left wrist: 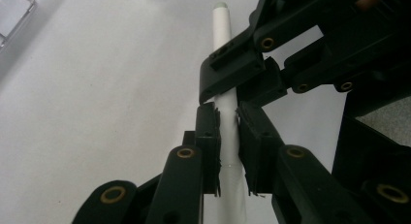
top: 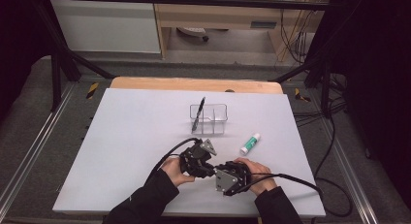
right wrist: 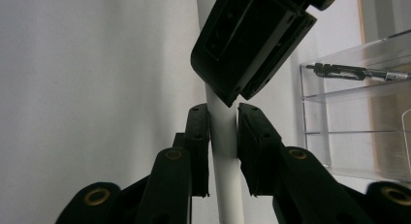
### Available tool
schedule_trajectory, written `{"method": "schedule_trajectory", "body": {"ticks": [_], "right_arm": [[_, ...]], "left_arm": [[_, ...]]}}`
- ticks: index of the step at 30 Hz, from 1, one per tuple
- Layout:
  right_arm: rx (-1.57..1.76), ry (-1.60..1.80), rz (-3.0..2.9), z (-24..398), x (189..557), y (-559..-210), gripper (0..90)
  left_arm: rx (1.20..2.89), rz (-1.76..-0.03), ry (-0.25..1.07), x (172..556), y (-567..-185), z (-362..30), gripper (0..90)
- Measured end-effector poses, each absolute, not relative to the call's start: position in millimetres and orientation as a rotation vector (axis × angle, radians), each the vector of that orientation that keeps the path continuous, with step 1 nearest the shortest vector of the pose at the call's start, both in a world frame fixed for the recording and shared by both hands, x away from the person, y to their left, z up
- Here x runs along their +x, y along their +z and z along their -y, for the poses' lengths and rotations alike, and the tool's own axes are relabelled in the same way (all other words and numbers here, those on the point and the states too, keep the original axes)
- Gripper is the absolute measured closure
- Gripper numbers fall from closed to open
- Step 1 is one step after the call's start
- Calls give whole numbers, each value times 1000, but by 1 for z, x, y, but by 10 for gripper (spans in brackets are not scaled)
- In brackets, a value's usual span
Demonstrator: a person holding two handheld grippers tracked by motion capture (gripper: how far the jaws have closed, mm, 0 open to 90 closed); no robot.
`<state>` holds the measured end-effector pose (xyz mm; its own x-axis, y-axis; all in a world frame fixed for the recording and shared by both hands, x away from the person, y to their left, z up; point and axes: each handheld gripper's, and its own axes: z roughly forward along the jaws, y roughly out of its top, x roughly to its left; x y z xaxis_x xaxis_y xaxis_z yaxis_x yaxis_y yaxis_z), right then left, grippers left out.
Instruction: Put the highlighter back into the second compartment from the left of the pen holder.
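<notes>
Near the table's point(top: 121, 151) front edge, both claws, left point(top: 209, 167) and right point(top: 218, 169), clench one white pen point(left wrist: 228, 136) between them, its long axis running through both grips (probably uncapping). Beyond: glue stick point(top: 250, 144), then tray point(top: 215, 118) holding a black pen point(top: 198, 114).

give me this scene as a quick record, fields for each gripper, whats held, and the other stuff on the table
left gripper: jaws closed on the white stick
right gripper: jaws closed on the same white stick, close beside the left gripper
white stick: slim white cylinder with a pale green tip, held by both grippers
clear organizer: compartmented, past the hands at mid table
black pen: standing tilted in the organizer's left compartment
glue stick: white with green end, lying on the table right of the organizer
table: white surface
</notes>
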<state>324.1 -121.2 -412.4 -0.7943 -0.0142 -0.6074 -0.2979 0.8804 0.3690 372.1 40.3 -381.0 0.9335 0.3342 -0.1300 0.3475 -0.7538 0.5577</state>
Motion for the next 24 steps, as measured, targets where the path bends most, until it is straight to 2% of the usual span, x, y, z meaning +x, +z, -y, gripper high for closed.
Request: {"method": "schedule_trajectory", "body": {"ticks": [14, 24], "right_arm": [[-241, 608, -2427, 123, 325, -409, 786], [-114, 542, -2467, 130, 338, -403, 786]], "left_arm": [[2448, -466, 8, 370, -377, -46, 754], [2413, -507, 168, 370, -372, -78, 435]]}}
